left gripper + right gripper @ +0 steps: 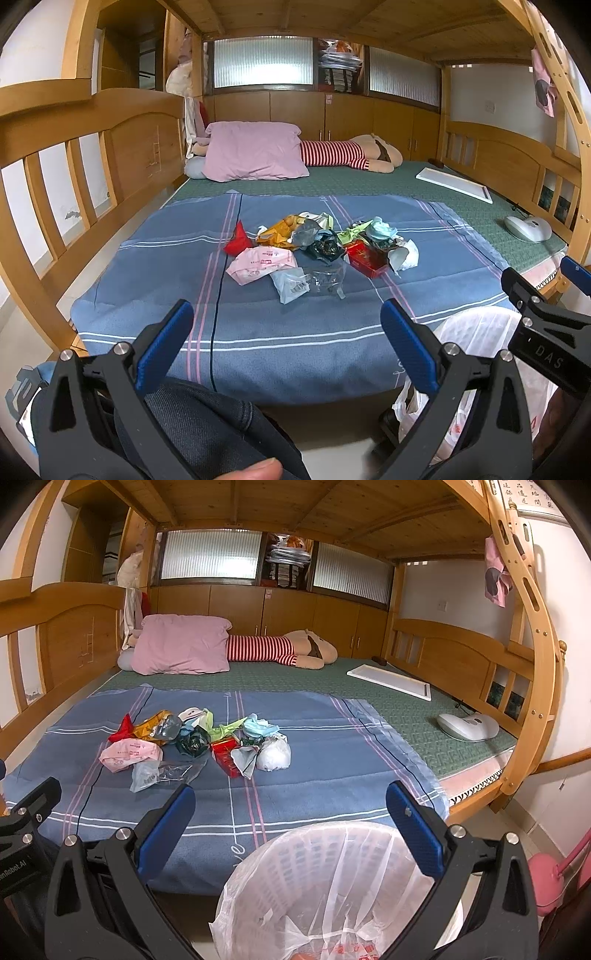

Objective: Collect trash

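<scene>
A heap of trash (317,249) (195,740) lies on the blue striped blanket (258,332) (325,760): a pink packet (258,264), a red box (365,258), a clear bag (314,282), crumpled wrappers and a white wad (274,756). My left gripper (286,345) is open, held near the bed's front edge, well short of the heap. My right gripper (290,829) is open too, above a white basket (332,893) lined with a plastic bag, which stands on the floor by the bed. In the left wrist view the basket (476,332) shows at lower right, with the right gripper's body over it.
A pink pillow (255,151) and a striped plush toy (354,153) lie at the far end of the bed. A white board (454,184) and a white device (528,229) rest at right. Wooden bunk rails (92,147) and a ladder (532,657) frame the bed. A person's knee (207,424) is below.
</scene>
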